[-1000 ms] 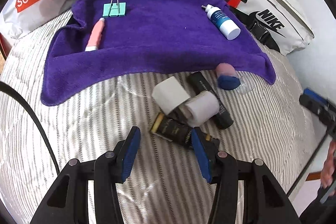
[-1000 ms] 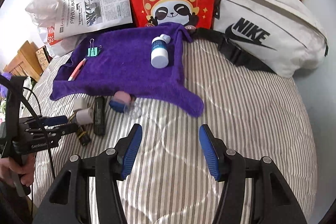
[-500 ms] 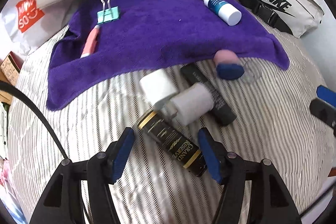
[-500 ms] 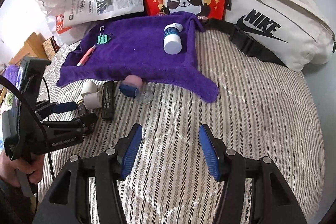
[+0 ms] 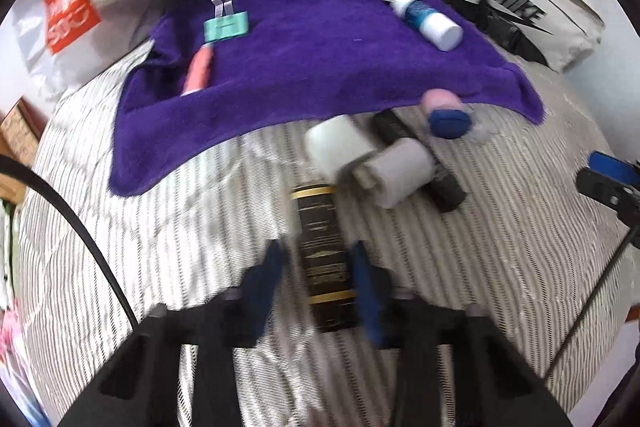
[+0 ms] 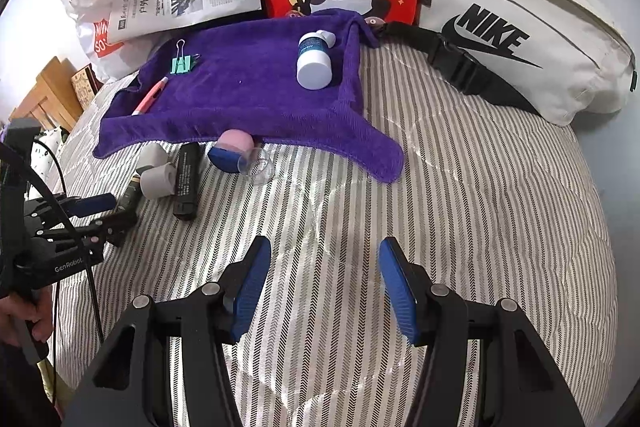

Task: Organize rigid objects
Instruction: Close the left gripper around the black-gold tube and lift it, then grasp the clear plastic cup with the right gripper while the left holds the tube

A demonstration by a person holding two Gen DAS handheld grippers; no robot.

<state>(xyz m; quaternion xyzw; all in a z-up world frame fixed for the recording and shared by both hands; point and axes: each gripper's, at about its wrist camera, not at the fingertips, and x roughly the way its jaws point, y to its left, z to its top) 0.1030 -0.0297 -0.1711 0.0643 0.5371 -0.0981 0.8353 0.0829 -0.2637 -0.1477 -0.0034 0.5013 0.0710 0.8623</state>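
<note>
At the lower centre of the left wrist view, the left gripper (image 5: 316, 267) was closing its jaws around a black-and-gold tube (image 5: 326, 259) that lay lengthwise between the blue pads on the striped bedcover (image 5: 160, 227); the blur left it unclear whether the pads were pressing yet, though the right pad looked to be against the tube's side. Just above it in the frame sat two white cylinders (image 5: 368, 159) and a long black tube (image 5: 420, 163), with a pink-and-blue capped piece (image 5: 446, 111) at the edge of the purple towel (image 5: 320, 59). On the towel lay a green binder clip (image 5: 226, 25), a pink pen (image 5: 198, 69) and a white bottle (image 5: 428, 21). In the right wrist view the right gripper (image 6: 324, 283) hung released over bare bedcover at the lower centre, holding nothing. To do this step well, the grip probably wanted to fall near the tube's middle with both pads square on its round sides, so it would not roll or pivot out; a straight lift would likely keep it from nudging the white cylinders close by. The open middle of the towel seemed the sensible place to set it.
</note>
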